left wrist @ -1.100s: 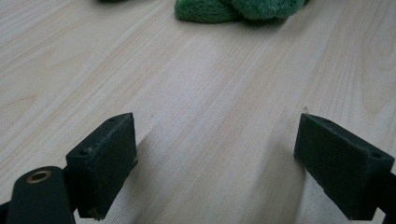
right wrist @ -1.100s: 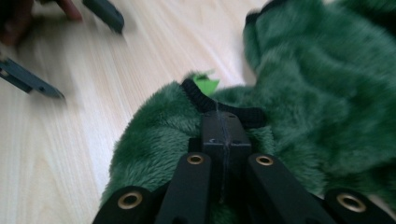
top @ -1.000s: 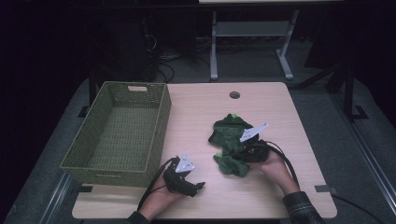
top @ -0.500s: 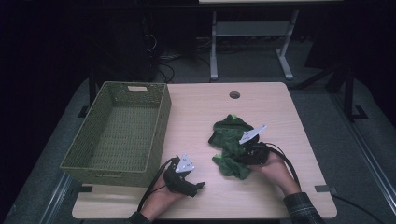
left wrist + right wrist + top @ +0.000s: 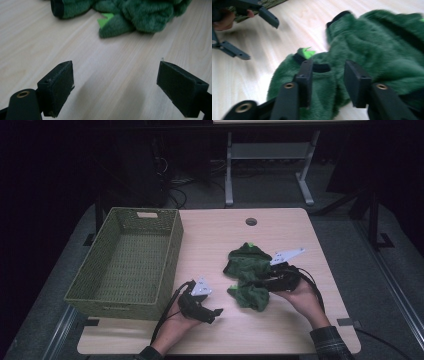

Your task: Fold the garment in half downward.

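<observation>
**Mia:** What could go wrong here?

**Ben:** The right tongs (image 5: 262, 282) have just been opening. Their jaws stand a little apart, with the fluffy green costume (image 5: 248, 270) between them, and I don't think the pads are squeezing it. If the hand lifts now, I think the costume will slip out and flop back on the bench (image 5: 280, 330).

**Mia:** Anything else?

**Ben:** The fur is thick and floppy. The tongs might pinch only a bit of fluff, and then the rest would hang down and drag. It could also catch on the rim of the basket (image 5: 172, 250) on the way in, if that is where it goes.

**Mia:** Where is the costume?

**Ben:** It lies in a heap a little right of the middle of the bench. From the left tongs (image 5: 214, 314) it is at about two o'clock, near but not touching. From the basket it is at three o'clock, well apart.

**Mia:** And the left tongs?

**Ben:** Wide apart, with nothing in them. They rest low on the bench, just beside the basket's near corner.
</observation>
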The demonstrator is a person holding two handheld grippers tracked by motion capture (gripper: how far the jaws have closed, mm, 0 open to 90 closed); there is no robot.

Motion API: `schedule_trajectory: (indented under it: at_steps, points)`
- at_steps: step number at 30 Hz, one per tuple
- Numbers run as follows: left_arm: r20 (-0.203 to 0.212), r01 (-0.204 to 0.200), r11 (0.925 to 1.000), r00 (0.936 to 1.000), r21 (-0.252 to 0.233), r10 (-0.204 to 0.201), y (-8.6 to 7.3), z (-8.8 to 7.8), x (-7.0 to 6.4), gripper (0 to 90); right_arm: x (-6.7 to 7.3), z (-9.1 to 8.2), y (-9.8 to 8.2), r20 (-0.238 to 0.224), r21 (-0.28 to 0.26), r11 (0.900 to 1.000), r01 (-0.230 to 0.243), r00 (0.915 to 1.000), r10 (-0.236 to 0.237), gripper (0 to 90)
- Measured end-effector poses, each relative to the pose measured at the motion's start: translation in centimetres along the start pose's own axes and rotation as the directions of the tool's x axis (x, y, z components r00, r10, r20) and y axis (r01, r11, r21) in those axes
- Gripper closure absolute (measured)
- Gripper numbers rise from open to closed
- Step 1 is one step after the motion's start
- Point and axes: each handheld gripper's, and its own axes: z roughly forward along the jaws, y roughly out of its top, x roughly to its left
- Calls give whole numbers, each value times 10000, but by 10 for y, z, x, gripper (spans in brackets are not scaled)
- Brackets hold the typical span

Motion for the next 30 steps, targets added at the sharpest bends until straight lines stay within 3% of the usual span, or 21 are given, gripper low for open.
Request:
schedule_trajectory:
  at_steps: [3, 6, 11, 16, 22, 24, 25, 27, 30]
  points:
    - [146, -5, 10000, 9999, 28, 5, 8, -2, 5, 136, -4, -6, -1, 171, -223, 9996, -185, 9997, 189, 549]
    - [250, 19, 10000, 9997, -91, -17, 16, -1, 12, 136, -8, -11, 2, 405, -106, 9996, -248, 9989, 252, 522]
    - [433, -70, 9999, 9990, -149, 76, 36, 3, 21, 168, -16, -19, 4, 1170, -528, 9986, -104, 9930, 165, 525]
    - [289, -150, 9989, 9994, -434, 163, 62, 9, 32, 238, -33, -24, 11, 1590, -613, 9963, -609, 9848, 699, 558]
    - [-134, -240, 9976, 9996, -643, 231, 90, 22, 58, 321, -58, -18, 20, 1686, -542, 9927, -1082, 9789, 1159, 540]
    - [-319, -182, 9972, 9994, -721, 159, 97, 29, 69, 363, -66, -15, 23, 1813, -436, 9927, -1124, 9763, 1185, 543]
    - [-309, 0, 9971, 9995, -766, -24, 100, 35, 75, 376, -70, -13, 22, 1853, -634, 9916, -1126, 9750, 1225, 550]
    - [-164, 217, 9970, 9996, -740, -230, 105, 44, 86, 397, -80, -7, 23, 1817, -458, 9892, -1393, 9726, 1454, 543]
    - [-337, 138, 9988, 9993, -476, -154, 110, 59, 100, 439, -90, 2, 24, 1865, -432, 9882, -1469, 9706, 1525, 556]
